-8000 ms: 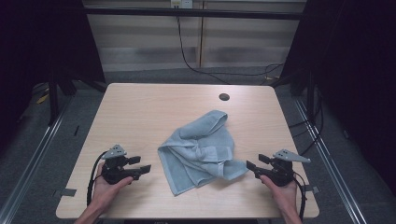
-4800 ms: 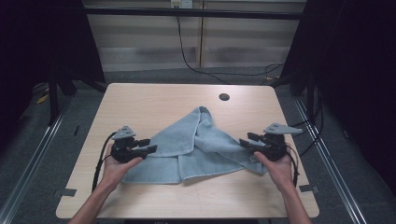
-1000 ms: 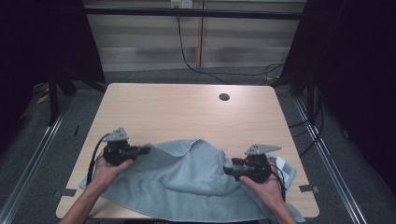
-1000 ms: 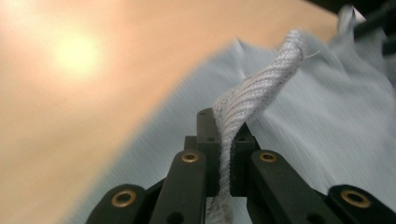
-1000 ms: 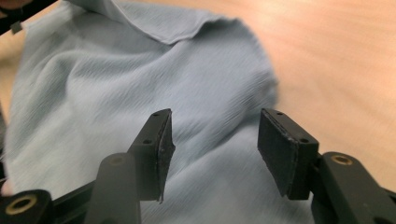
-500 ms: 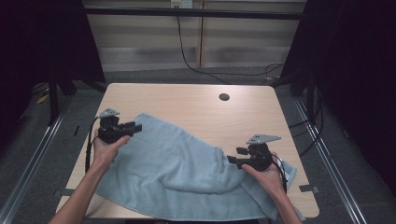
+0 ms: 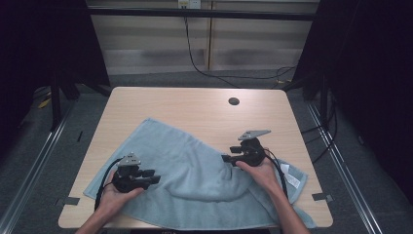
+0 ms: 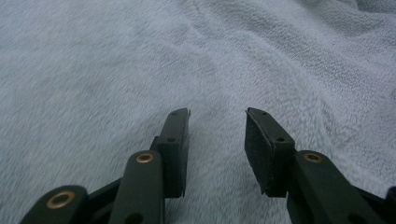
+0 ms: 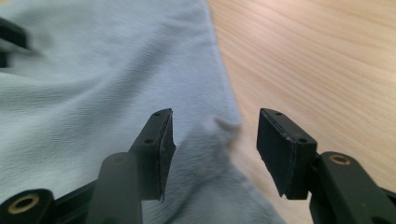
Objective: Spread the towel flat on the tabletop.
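Now you are working with both grippers let go of the light blue towel (image 7: 195,170), and that is the change that matters: half a second ago your left hand was lifted toward the far left of the table with the cloth carried along, and now it is sitting low at the near left.

Starting at the left, your left gripper (image 7: 155,179) is resting over the towel's near-left part, and in the left gripper view its jaws are standing apart over bare terry (image 8: 140,70) with nothing pinched between them. The towel is lying spread across the near half of the wooden table (image 7: 195,107), one corner reaching toward the far left, its near edge hanging at the table's front, and a thick ridge of folds is running through the middle.

Moving right, your right gripper (image 7: 225,158) is hovering at the towel's far-right edge, jaws apart and empty; the right gripper view is showing that hem (image 9: 224,93) running between cloth and bare wood. A white label (image 7: 291,178) is lying on the corner by your right forearm.

Judging from this, the spreading throw is done but the flattening isn't: the middle ridge is probably what you are going to need to pull out next
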The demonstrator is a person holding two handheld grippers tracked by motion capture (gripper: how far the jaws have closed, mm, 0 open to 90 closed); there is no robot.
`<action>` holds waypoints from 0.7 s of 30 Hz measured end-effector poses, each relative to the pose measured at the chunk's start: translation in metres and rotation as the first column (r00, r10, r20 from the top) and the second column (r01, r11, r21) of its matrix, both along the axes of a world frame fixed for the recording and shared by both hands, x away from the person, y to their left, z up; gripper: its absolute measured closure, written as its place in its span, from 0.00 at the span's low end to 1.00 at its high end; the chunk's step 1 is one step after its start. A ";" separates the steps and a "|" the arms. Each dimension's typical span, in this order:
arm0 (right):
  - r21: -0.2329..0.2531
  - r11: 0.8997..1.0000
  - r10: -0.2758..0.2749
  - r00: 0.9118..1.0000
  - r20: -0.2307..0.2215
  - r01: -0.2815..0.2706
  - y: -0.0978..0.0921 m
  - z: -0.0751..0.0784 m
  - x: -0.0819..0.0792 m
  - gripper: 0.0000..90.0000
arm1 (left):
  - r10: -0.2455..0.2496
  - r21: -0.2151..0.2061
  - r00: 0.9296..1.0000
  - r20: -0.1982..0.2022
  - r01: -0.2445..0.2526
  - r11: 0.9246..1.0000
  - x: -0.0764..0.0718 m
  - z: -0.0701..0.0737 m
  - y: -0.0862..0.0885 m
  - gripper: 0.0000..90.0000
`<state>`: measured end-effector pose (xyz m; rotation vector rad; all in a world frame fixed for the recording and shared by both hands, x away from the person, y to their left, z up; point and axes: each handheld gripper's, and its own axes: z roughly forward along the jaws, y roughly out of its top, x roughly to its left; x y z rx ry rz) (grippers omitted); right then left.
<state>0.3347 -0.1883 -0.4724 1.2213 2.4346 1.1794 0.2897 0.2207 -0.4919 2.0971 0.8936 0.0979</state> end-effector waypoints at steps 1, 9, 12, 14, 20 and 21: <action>-0.019 1.000 -0.009 1.000 -0.010 0.009 0.001 -0.003 0.004 0.52 | 0.007 0.023 1.000 0.012 -0.007 1.000 -0.002 -0.001 0.001 0.67; -0.050 0.999 0.018 0.995 -0.094 -0.023 -0.001 -0.016 0.010 0.95 | 0.076 0.095 0.995 0.070 -0.083 0.992 0.010 -0.008 0.006 0.79; -0.070 0.997 0.007 0.995 -0.100 -0.014 -0.006 -0.015 0.005 0.95 | 0.089 0.109 0.993 0.081 -0.098 0.989 0.025 -0.009 0.006 0.79; -0.069 0.998 0.002 0.995 -0.098 -0.009 -0.008 -0.016 0.002 0.95 | 0.105 0.088 0.992 0.066 -0.111 0.990 0.032 -0.009 0.004 0.79; -0.060 0.998 0.000 0.994 -0.105 -0.006 -0.020 -0.019 -0.025 0.95 | 0.125 0.069 0.989 0.077 -0.130 0.989 0.074 -0.013 -0.015 0.81; -0.059 0.998 0.008 0.994 -0.110 -0.014 -0.020 -0.019 -0.032 0.95 | 0.116 0.078 0.990 0.078 -0.122 0.989 0.078 -0.012 -0.020 0.81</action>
